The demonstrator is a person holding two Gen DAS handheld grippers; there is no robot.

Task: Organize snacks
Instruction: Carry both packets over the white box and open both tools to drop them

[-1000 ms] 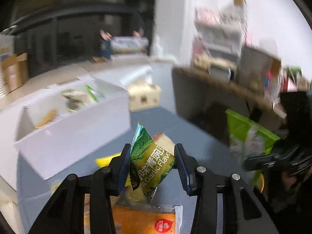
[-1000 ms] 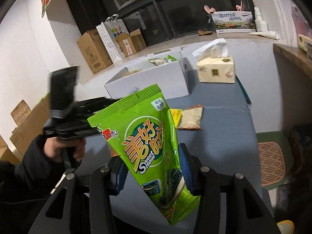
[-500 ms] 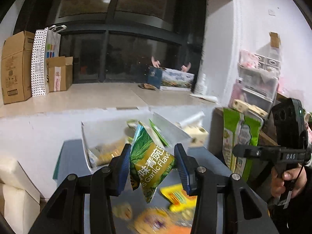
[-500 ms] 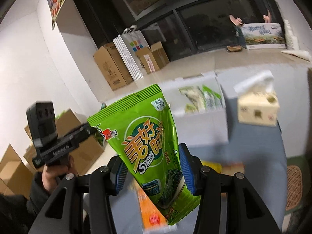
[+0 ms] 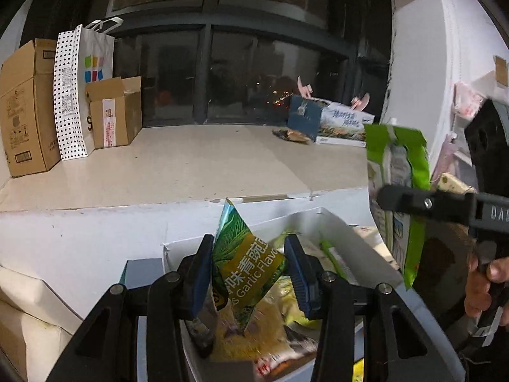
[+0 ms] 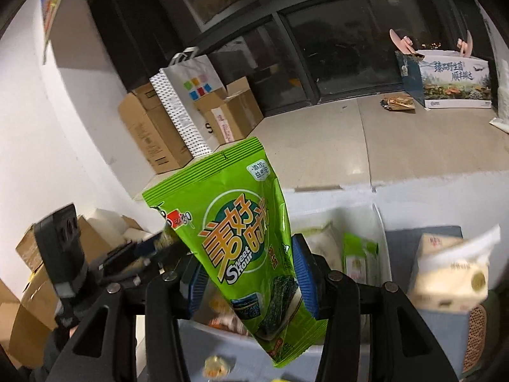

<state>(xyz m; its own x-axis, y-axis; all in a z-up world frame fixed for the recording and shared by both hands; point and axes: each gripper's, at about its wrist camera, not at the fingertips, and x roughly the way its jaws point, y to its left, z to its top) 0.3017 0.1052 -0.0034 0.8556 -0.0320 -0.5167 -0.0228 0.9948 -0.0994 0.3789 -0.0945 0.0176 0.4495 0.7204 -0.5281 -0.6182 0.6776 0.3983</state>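
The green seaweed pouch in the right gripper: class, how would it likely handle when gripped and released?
The seaweed pouch probably is light: the right gripper carries it by its lower half alone. Its glossy film looks slippery. It stands fairly stiff, leaning, so it may flop over in the white box.

Right claw [image 6: 249,278] clamping green seaweed bag [image 6: 235,219], white box [image 6: 356,222] behind, tissue box [image 6: 448,277] right

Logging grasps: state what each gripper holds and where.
Left gripper: garlic pea packet, pinched across its middle. Right gripper: green seaweed bag, pinched across its lower half.
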